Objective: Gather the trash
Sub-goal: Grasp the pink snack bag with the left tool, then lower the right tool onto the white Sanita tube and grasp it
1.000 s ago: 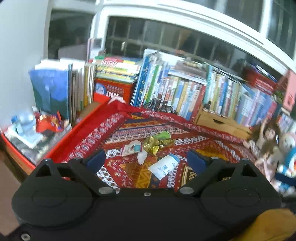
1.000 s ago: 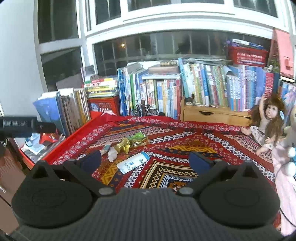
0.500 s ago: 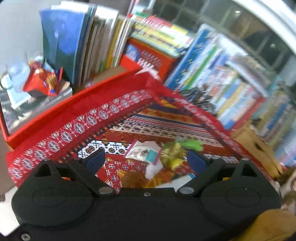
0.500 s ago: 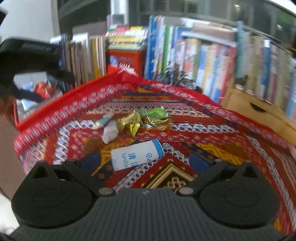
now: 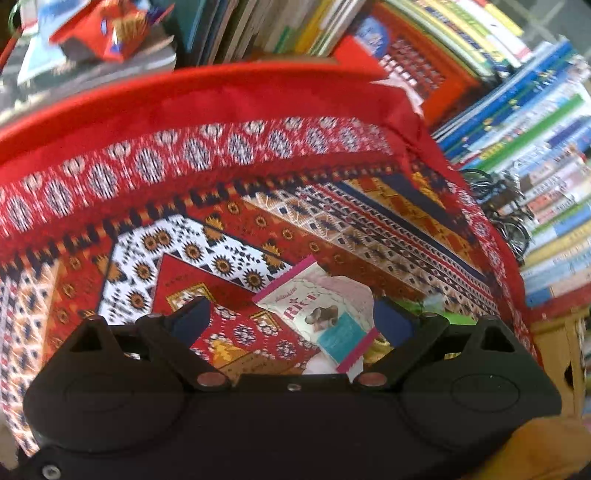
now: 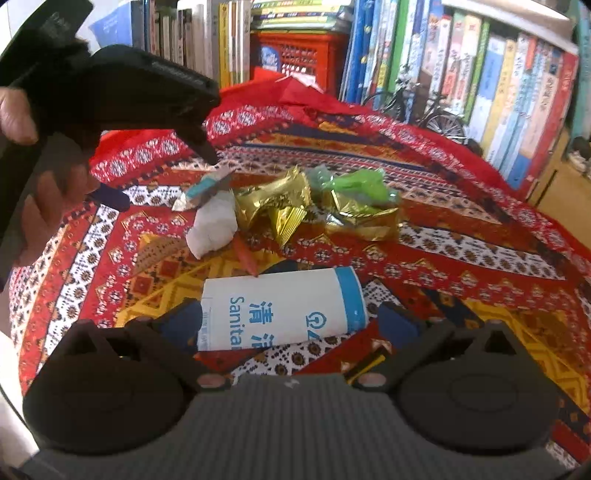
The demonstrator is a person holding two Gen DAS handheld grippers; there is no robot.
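Trash lies on a red patterned cloth (image 6: 461,254). A white paper bag with a blue band (image 6: 280,306) lies flat between the open fingers of my right gripper (image 6: 290,323), which do not clamp it. Behind it are a crumpled white tissue (image 6: 214,225), gold foil wrappers (image 6: 277,206) and a green wrapper (image 6: 354,184). A pink-edged snack packet (image 5: 321,310) lies between the fingers of my open left gripper (image 5: 291,321). In the right wrist view the left gripper (image 6: 160,177) hovers over that packet (image 6: 207,184), held by a hand.
Rows of upright books (image 6: 498,74) and a red plastic basket (image 6: 295,51) line the far edge of the cloth. A small model bicycle (image 6: 424,107) stands before the books. A wooden drawer box (image 5: 557,354) sits at the right. A red carton (image 5: 107,29) lies beyond the cloth's left edge.
Both grippers have moved forward and down toward the trash. The left now straddles the snack packet, the right straddles the white bag. Both stay open.
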